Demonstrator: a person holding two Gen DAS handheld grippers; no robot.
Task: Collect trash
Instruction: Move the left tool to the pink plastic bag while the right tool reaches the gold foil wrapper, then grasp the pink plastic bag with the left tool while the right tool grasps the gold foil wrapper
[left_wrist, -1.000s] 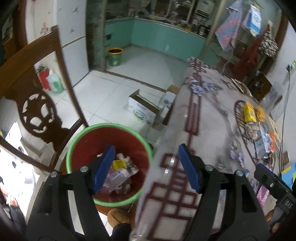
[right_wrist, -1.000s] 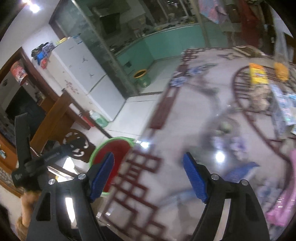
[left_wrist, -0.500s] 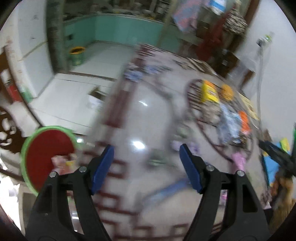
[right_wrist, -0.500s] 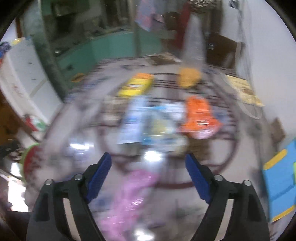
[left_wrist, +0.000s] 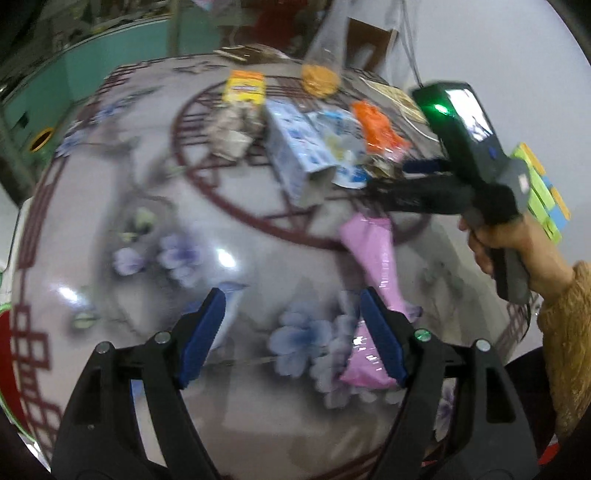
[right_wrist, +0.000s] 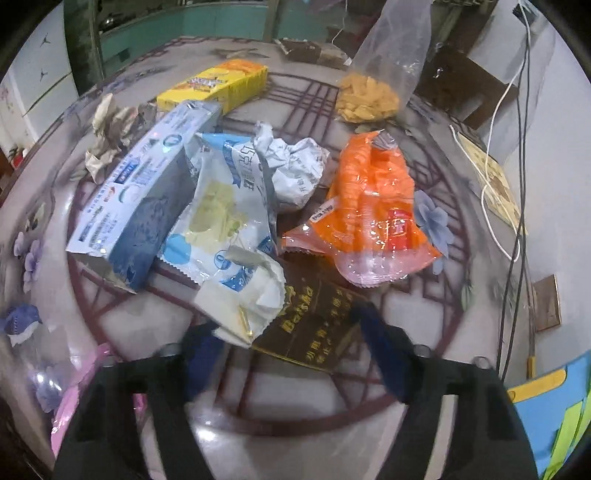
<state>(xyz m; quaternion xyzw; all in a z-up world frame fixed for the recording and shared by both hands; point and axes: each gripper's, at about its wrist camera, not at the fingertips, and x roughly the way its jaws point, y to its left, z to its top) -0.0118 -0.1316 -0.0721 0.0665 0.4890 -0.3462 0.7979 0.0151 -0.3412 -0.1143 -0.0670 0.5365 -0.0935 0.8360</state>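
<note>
Tabletop (right_wrist: 424, 413) littered with wrappers; left gripper (left_wrist: 291, 332) jaws apart, opening, empty; right gripper (right_wrist: 291, 354) jaws closing over brown packet (right_wrist: 317, 325), not clamped.

Black left gripper (left_wrist: 290, 334), blue pads, silver screws, mustard knitted sleeve (left_wrist: 567, 328)

Bare table (left_wrist: 155, 206) lies open under my left gripper (left_wrist: 291, 328). The wrapper pile (right_wrist: 236, 206) crowds my right gripper (right_wrist: 288, 339).
</note>
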